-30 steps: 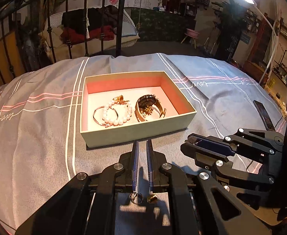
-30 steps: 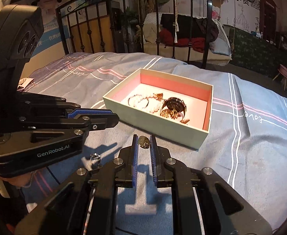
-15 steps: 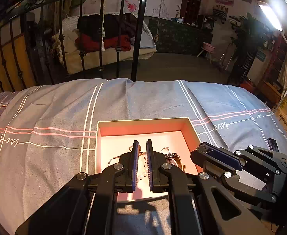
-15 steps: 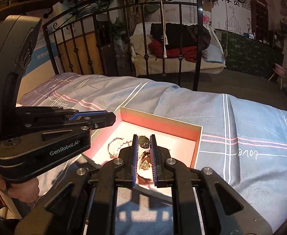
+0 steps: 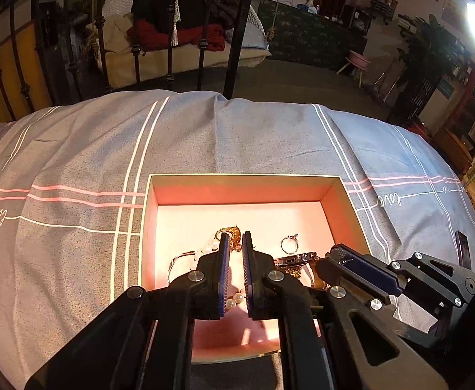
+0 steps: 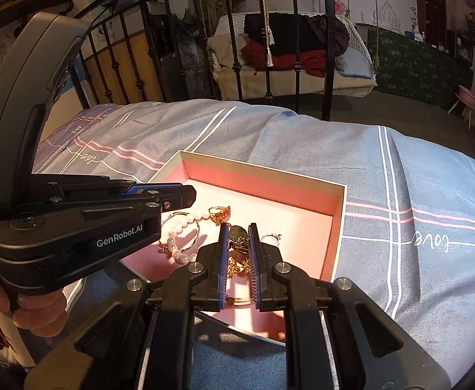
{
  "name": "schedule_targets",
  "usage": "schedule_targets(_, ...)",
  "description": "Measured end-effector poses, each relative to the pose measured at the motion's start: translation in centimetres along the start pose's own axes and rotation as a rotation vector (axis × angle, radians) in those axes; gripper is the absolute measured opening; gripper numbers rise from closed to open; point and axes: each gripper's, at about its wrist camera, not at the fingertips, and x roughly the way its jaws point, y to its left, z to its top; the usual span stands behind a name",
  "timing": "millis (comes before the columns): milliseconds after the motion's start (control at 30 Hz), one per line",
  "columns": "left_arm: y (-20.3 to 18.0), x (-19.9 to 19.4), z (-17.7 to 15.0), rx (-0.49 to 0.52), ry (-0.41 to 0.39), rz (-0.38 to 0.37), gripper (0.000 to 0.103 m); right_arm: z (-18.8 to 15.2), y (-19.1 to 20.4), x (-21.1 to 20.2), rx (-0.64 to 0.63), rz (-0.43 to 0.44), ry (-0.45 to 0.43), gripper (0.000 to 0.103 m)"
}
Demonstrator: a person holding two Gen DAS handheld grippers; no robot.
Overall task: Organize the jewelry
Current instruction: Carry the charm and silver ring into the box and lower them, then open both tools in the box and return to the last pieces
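An open box with a pink lining (image 5: 247, 191) (image 6: 338, 224) lies on the bed. It holds a pearl bracelet (image 6: 179, 243), a gold ring (image 5: 231, 232) (image 6: 219, 213), a silver ring (image 5: 289, 243) (image 6: 271, 237) and a dark bracelet with gold chain (image 5: 294, 260). My left gripper (image 5: 234, 243) hovers over the box, jaws slightly apart and empty. My right gripper (image 6: 239, 232) hovers over the box, shut on a small round greenish piece (image 6: 236, 232).
The box sits on a grey-blue striped bedspread (image 5: 75, 162) (image 6: 416, 178). A black iron bed frame (image 5: 234, 32) (image 6: 328, 48) stands behind. A dark phone (image 5: 463, 248) lies on the bed at the right.
Both grippers have moved forward from the bedspread to above the box. The silver ring that lay by my left gripper's fingers now lies in the box. My right gripper still holds the round piece.
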Motion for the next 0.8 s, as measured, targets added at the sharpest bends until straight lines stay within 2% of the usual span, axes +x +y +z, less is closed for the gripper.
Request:
schedule_targets(633, -0.2, 2.2, 0.4, -0.02, 0.05, 0.002, 0.008, -0.4, 0.2, 2.0, -0.028, 0.008, 0.039, 0.013)
schedule_targets(800, -0.4, 2.3, 0.6, -0.016, 0.053, 0.014, 0.014, -0.6, 0.5, 2.3, -0.038, 0.013, 0.049, 0.013)
